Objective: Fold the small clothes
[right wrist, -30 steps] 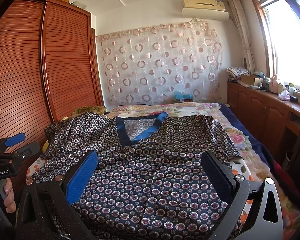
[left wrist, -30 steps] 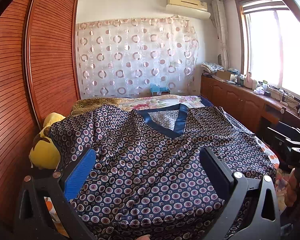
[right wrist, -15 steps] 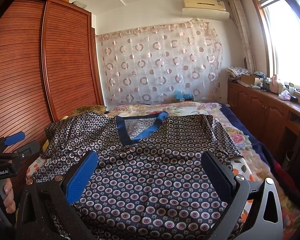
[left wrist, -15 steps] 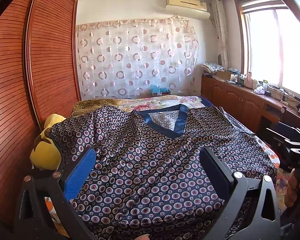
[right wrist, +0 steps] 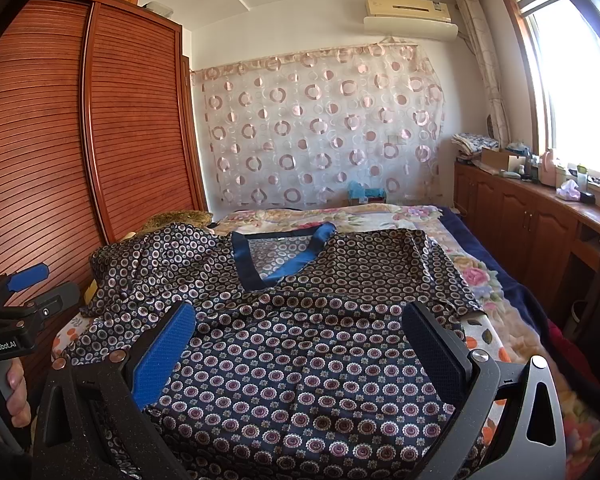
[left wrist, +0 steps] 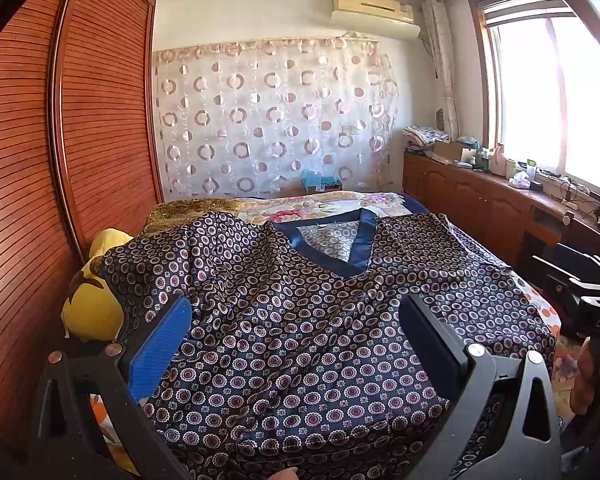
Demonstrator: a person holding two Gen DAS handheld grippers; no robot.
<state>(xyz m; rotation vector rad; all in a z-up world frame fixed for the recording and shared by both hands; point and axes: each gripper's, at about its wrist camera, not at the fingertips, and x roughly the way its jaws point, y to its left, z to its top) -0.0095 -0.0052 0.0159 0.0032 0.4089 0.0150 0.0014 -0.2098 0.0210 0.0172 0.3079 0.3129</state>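
The patterned shirt (left wrist: 300,320) lies spread face-up across the bed (right wrist: 500,300), ready for folding, so the left gripper (left wrist: 296,344) and right gripper (right wrist: 300,344) hover over its hem, fingers wide apart, empty.

Glossy satin-like cloth shirt (left wrist: 300,320), slatted varnished wood wardrobe (left wrist: 60,140), sheer curtain (left wrist: 276,120), matt black plastic gripper (right wrist: 296,344) with blue textured pad (right wrist: 164,356)

Navy shirt (left wrist: 300,340) printed with small circular medallions, plain blue V-collar (left wrist: 362,240); floral bedspread (right wrist: 380,216); yellow plush toy (left wrist: 90,300).
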